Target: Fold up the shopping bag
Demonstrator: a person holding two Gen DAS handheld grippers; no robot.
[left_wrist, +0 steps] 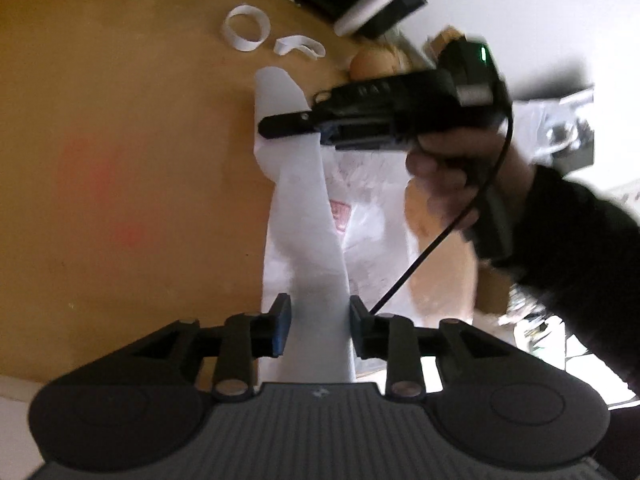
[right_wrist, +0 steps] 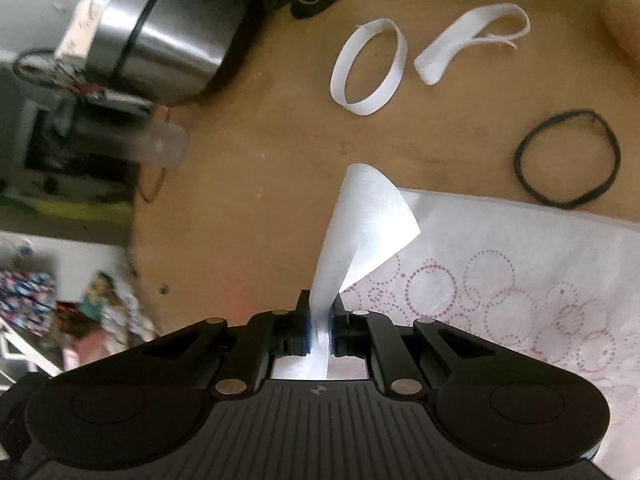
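A white shopping bag (right_wrist: pixel 500 280) printed with pink dotted circles lies flat on the tan table (right_wrist: pixel 260 208). My right gripper (right_wrist: pixel 319 300) is shut on a lifted corner flap of the bag, which curls up and away from the fingers. In the left wrist view, the right gripper (left_wrist: pixel 274 126) pinches the far end of a raised white strip of the bag (left_wrist: pixel 304 208), held by a hand in a dark sleeve. The near end of that strip passes between the fingers of my left gripper (left_wrist: pixel 320 308). Its jaws stand apart and the pads do not press on it.
Two white fabric loops (right_wrist: pixel 368 68) (right_wrist: pixel 472 40) and a black band (right_wrist: pixel 568 156) lie on the table beyond the bag. A shiny metal vessel (right_wrist: pixel 168 40) and a clear bottle (right_wrist: pixel 164 144) stand at the left table edge. The floor lies below it.
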